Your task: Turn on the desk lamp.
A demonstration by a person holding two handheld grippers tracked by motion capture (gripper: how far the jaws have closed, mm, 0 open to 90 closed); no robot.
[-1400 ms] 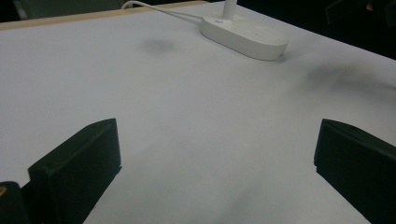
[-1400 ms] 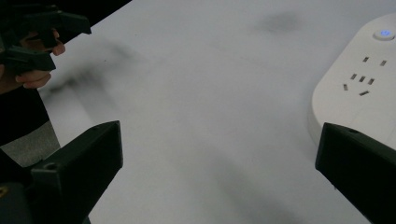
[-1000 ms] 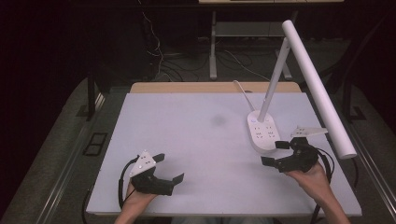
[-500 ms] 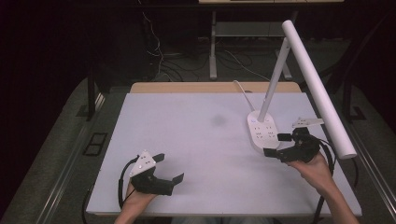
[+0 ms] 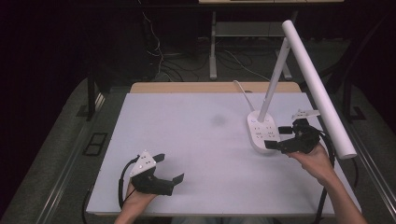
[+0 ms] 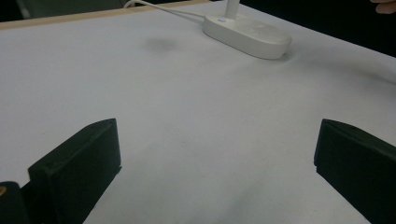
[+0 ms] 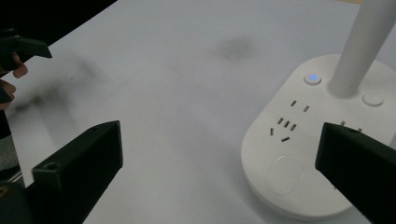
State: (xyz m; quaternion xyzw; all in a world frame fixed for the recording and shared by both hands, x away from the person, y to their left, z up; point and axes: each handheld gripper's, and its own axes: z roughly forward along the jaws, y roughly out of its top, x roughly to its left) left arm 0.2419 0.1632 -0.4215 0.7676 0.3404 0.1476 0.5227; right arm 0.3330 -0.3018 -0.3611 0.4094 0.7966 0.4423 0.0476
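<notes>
We see a white desk lamp (image 5: 299, 79) standing at the right side of the white desk (image 5: 201, 135), its oval base (image 5: 263, 133) carrying sockets and a lit blue button (image 7: 313, 78). Our right gripper (image 5: 280, 136) sits just beside that base, fingers spread wide and holding nothing. Our left gripper (image 5: 169, 168) rests near the desk's front left, well apart from the lamp, fingers likewise wide apart and empty.
</notes>
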